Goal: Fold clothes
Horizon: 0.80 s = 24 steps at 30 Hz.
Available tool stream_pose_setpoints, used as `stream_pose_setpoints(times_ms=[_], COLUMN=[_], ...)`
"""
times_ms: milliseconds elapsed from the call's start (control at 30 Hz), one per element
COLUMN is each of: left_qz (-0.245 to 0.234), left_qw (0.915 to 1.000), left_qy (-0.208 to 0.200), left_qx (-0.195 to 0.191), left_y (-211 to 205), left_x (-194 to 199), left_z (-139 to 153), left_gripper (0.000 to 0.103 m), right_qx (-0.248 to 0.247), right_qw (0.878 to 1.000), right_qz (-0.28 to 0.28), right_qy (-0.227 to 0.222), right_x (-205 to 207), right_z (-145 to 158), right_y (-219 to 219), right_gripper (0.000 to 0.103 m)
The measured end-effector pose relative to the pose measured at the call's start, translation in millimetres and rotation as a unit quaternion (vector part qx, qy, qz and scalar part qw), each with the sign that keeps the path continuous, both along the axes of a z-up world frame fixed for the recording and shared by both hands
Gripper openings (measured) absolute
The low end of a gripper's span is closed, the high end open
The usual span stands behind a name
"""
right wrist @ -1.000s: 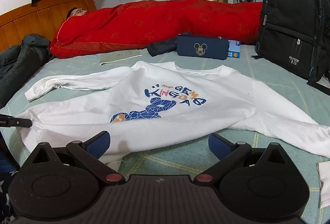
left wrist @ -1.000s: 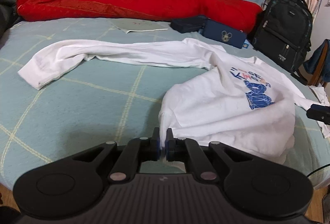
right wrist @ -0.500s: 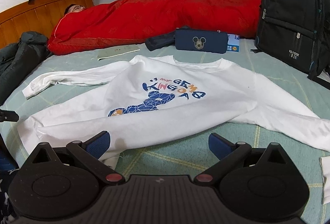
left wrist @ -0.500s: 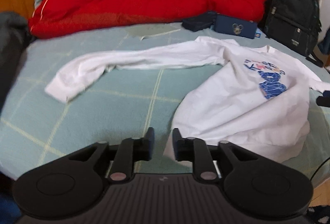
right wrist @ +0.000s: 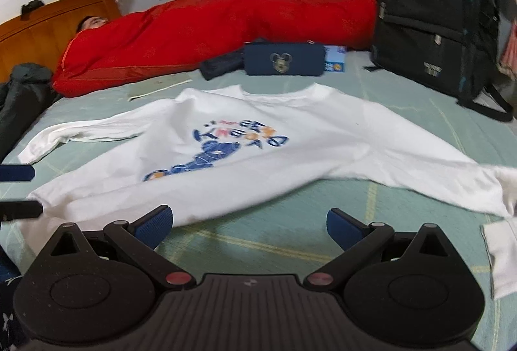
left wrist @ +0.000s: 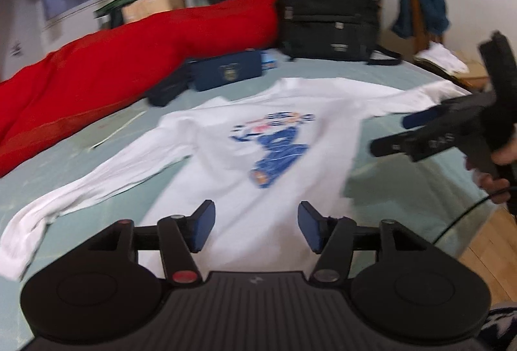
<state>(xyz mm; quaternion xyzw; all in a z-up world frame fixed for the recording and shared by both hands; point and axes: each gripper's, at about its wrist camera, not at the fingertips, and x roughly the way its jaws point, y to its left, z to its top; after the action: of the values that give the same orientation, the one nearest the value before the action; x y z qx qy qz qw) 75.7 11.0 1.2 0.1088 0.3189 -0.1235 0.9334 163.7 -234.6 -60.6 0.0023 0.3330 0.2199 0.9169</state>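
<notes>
A white long-sleeved sweatshirt with a blue print lies face up on the pale green bed, both sleeves spread out; it also fills the right wrist view. My left gripper hovers over the sweatshirt's hem. Its jaws are opening and no cloth is pinched between them. My right gripper stands wide open above the bedsheet just short of the hem, empty. A hand holds the right gripper at the bed's right side. The left gripper shows at the left edge of the right wrist view.
A person lies under a red quilt along the far side. A black backpack, a navy pouch and a flat paper sit beyond the collar. A dark jacket lies left. The wooden floor shows past the bed's right edge.
The left gripper let go of the sweatshirt's hem, its jaws spread apart, and it swung right and rolled to face the print. The right gripper hardly moved.
</notes>
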Motion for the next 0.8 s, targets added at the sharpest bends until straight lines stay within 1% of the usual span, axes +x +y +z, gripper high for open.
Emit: stream_pose_setpoints(times_ms=[200, 300, 400, 667, 800], left_qz=[-0.033, -0.041, -0.052, -0.072, -0.088], left_qw=[0.9993, 0.9988, 0.9979, 0.9961, 0.9943], left_qy=[0.012, 0.013, 0.018, 0.032, 0.024], left_qx=[0.009, 0.023, 0.034, 0.040, 0.056], left_y=[-30.4, -38.3, -46.2, -60.4, -72.5], left_x=[2.2, -0.1, -2.9, -3.8, -1.9], left_z=[-9.5, -14.3, -19.0, -29.6, -31.8], left_gripper=[0.064, 0.069, 0.069, 0.069, 0.069], right_qx=[0.002, 0.005, 0.010, 0.007, 0.010], right_qw=[1.000, 1.000, 1.000, 0.999, 0.999], right_qz=[-0.011, -0.014, -0.013, -0.008, -0.008], right_qy=[0.012, 0.016, 0.021, 0.030, 0.030], right_x=[1.3, 2.0, 2.6, -5.8, -9.3], right_z=[-7.1, -10.4, -13.5, -20.2, -22.3], right_y=[-12.1, -16.1, -18.5, -23.2, -29.2], right_gripper=[0.103, 0.103, 0.103, 0.103, 0.103])
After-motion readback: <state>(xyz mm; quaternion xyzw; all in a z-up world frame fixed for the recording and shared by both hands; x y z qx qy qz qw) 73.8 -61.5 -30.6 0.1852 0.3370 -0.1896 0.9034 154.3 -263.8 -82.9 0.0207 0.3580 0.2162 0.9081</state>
